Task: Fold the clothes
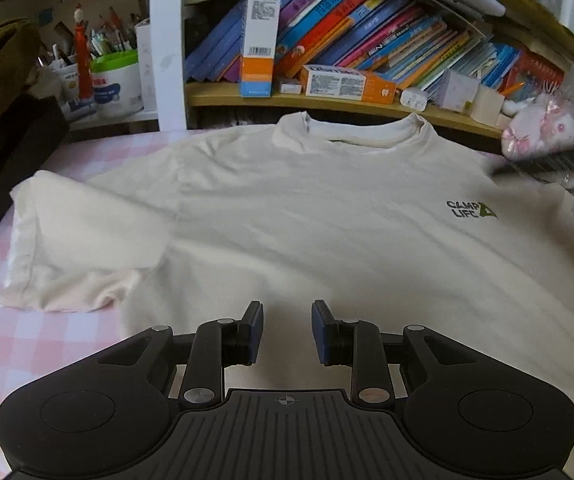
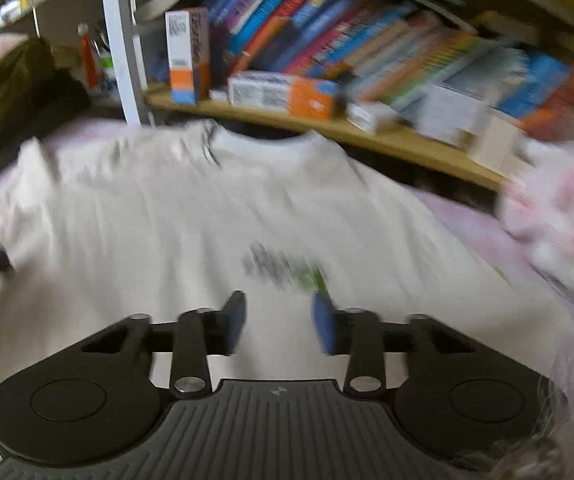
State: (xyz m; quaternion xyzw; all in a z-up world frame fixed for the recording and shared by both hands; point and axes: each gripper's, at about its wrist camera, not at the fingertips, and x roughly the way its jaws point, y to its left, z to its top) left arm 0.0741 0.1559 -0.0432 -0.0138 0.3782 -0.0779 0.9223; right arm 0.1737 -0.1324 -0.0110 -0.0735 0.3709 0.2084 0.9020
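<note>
Two tools, one per hand. Left tool (image 1: 287, 330): jaws parted a little, nothing between the pads, hanging above the lower front of the shirt; right tool (image 2: 279, 322): jaws likewise parted with an empty gap, over the chest of the same shirt, its view smeared by blur.

One T-shirt (image 1: 307, 208), cream-white, short-sleeved, lying face up and spread flat on a worktop under a pink-and-white checked cloth (image 1: 27, 352); neck toward the shelf, hem toward the tools. One sleeve (image 1: 75, 248) shows fully at the left of the left wrist view, spread outward with a few creases and its lower edge rumpled; the other sleeve runs out of clear sight. One small printed logo (image 1: 471, 210), dark lettering with a green triangle, on the chest at the right of that view; ribbed round collar (image 1: 351, 130) open, inside of the neck showing.

Beyond the collar: one wooden shelf (image 1: 327, 104) carrying a leaning row of many bright books (image 1: 367, 28), too many to count; one upright box (image 1: 260, 44) and one box lying flat (image 1: 345, 82) in front of them; a white-and-green tub (image 1: 115, 82) of pens to the left.
</note>
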